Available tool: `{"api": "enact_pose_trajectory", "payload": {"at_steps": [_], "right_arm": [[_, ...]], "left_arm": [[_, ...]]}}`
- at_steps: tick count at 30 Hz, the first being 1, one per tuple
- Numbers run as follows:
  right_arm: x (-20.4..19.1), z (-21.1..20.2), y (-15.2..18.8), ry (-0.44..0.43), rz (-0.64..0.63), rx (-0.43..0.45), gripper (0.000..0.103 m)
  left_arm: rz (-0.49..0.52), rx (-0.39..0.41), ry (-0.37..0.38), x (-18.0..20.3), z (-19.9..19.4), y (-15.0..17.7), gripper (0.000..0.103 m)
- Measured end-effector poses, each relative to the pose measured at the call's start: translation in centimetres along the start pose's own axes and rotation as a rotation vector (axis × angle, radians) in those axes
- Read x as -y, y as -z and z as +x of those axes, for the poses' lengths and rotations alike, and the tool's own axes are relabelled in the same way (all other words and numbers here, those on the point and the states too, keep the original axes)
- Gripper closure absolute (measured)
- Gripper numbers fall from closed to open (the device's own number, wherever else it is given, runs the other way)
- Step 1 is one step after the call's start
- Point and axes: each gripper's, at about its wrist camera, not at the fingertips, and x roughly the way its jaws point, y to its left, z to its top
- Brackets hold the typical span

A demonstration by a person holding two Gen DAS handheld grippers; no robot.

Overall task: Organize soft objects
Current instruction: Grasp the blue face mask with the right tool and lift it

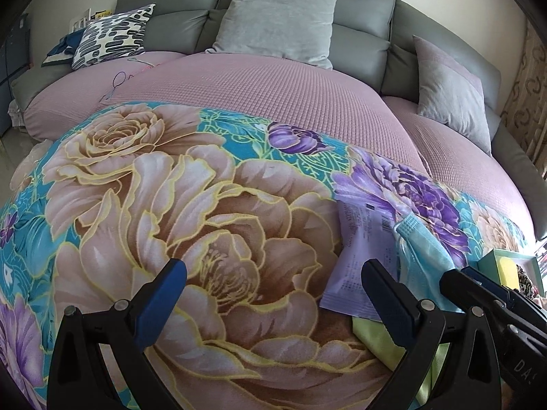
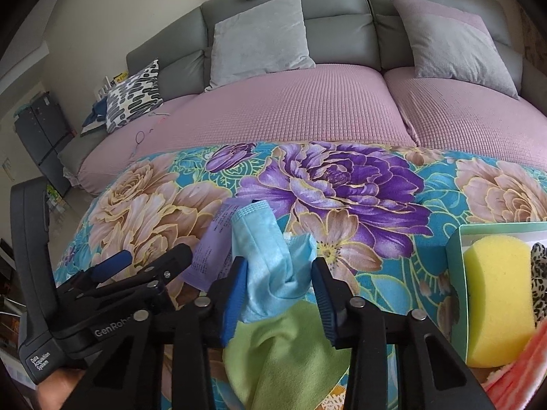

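Your right hand-held gripper (image 2: 278, 282) is pinched on the blue face mask (image 2: 270, 266), pads pressing both sides. The mask sits bunched on the floral blanket (image 2: 359, 184), overlapping a green cloth (image 2: 287, 352), with a purple packet (image 2: 213, 249) just to its left. Your left hand-held gripper (image 1: 273, 283) is wide open and holds nothing. The box (image 2: 456, 249) with the yellow sponge (image 2: 495, 294) is off to the right.

right hand-held gripper (image 2: 278, 287) pinching blue cloth (image 2: 270, 273)
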Motion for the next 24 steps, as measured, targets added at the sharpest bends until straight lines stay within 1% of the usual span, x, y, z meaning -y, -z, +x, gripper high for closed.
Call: {"api": "enact_pose_trajectory", "payload": {"at_steps": [2,5,11,12,13,15,22,23,24], "right_arm": [[-0.1,0.1,0.1,-0.012,0.001,-0.012,0.065],[0.0,0.5,0.5,-0.003,0.006,-0.031,0.065],[0.9,0.9,1.0,-0.002,0.061,-0.063,0.064],[1.0,1.0,1.1,0.005,0.069,-0.069,0.061],[1.2,1.0,1.2,0.015,0.077,-0.075,0.054],[1.5,1.0,1.3,0.021,0.094,-0.076,0.048],[1.3,1.1,1.3,-0.002,0.088,-0.076,0.048],[1.2,1.1,1.4,-0.001,0.085,-0.074,0.05],[1.1,1.1,1.3,-0.005,0.083,-0.067,0.054]], "left_arm": [[0.006,0.001,0.007,0.2,0.0,0.0,0.001],[0.013,-0.002,0.015,0.5,0.0,0.0,0.001],[0.015,-0.004,0.015,0.5,0.1,0.1,0.001],[0.014,-0.006,0.014,0.5,0.2,0.1,0.001],[0.015,-0.007,0.013,0.5,0.2,0.1,0.001],[0.016,-0.01,0.01,0.4,0.3,0.1,0.001],[0.021,-0.014,0.011,0.5,0.4,0.2,0.001],[0.023,-0.015,0.011,0.6,0.4,0.2,0.001],[0.025,-0.015,0.011,0.6,0.4,0.2,0.001]]}}
